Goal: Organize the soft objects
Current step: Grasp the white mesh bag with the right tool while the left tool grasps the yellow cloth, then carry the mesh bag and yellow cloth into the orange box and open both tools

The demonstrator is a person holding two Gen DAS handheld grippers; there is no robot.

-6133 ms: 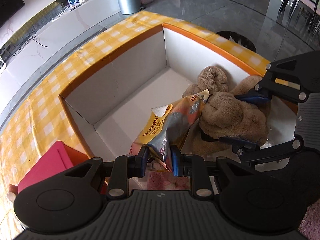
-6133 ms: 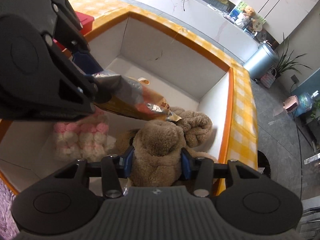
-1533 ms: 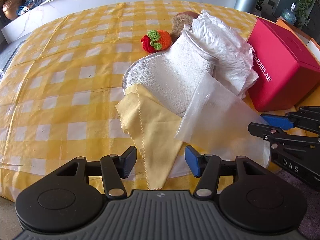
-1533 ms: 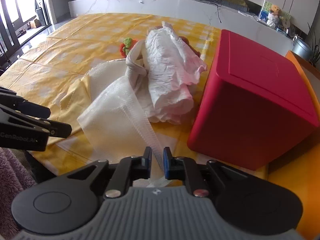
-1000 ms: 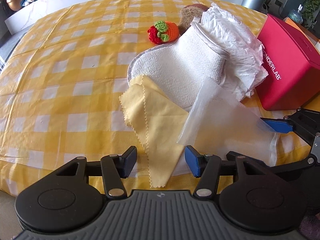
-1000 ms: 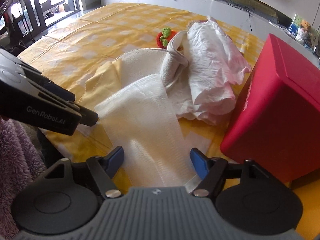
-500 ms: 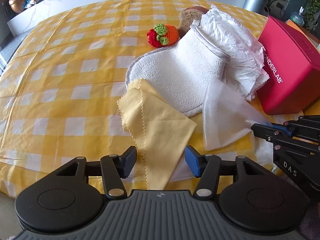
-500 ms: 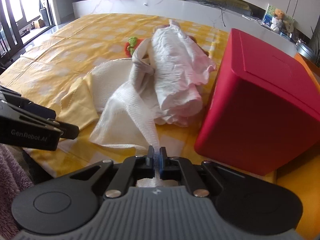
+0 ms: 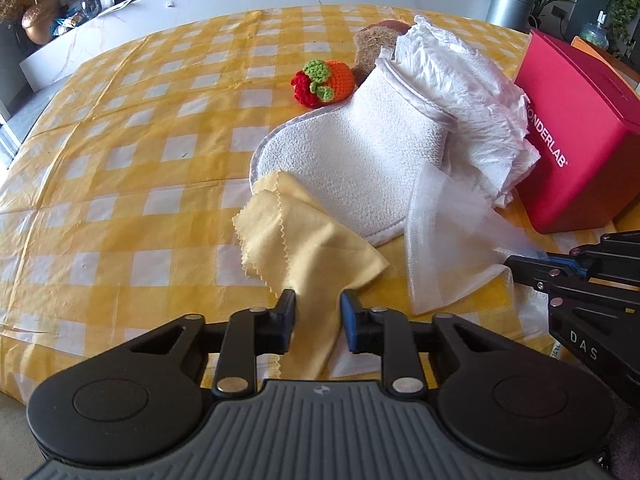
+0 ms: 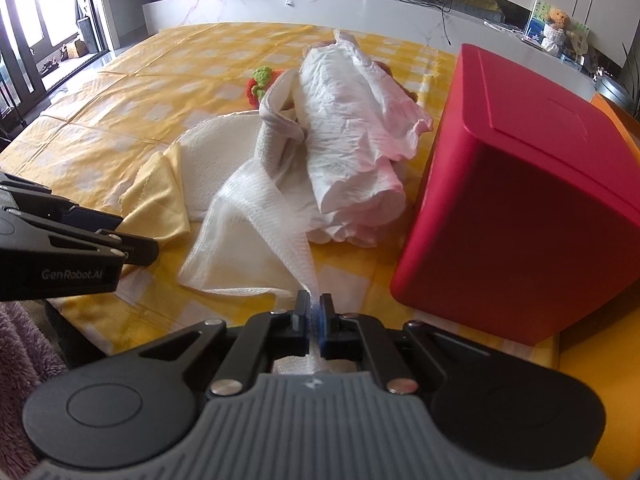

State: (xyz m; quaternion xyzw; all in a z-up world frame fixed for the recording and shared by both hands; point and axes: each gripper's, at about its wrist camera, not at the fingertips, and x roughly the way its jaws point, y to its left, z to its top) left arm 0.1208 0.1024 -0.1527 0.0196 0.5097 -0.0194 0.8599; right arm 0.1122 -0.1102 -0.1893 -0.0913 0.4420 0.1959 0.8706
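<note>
A yellow cloth (image 9: pixel 304 240) with a zigzag edge lies on the checked tablecloth, its near corner between the fingers of my left gripper (image 9: pixel 318 312); the jaws stand partly closed around it with a gap left. My right gripper (image 10: pixel 314 312) is shut on a white gauze cloth (image 10: pixel 260 236), which also shows in the left wrist view (image 9: pixel 444 240), stretched taut. Behind lie a white towel mitt (image 9: pixel 360 156), a crumpled white diaper-like bundle (image 9: pixel 472 92), a crocheted orange and red toy (image 9: pixel 324 82) and a brown pad (image 9: pixel 370 46).
A red box (image 10: pixel 528 192) marked WONDERLAB stands to the right of the pile. The yellow checked tablecloth (image 9: pixel 120 160) covers the table, whose near edge runs just under the grippers. An orange box edge (image 10: pixel 608 108) shows far right. A purple fuzzy fabric (image 10: pixel 24 352) is at lower left.
My left gripper's jaws have narrowed around the yellow cloth's corner. My right gripper stays shut on the gauze and has pulled it tauter toward me.
</note>
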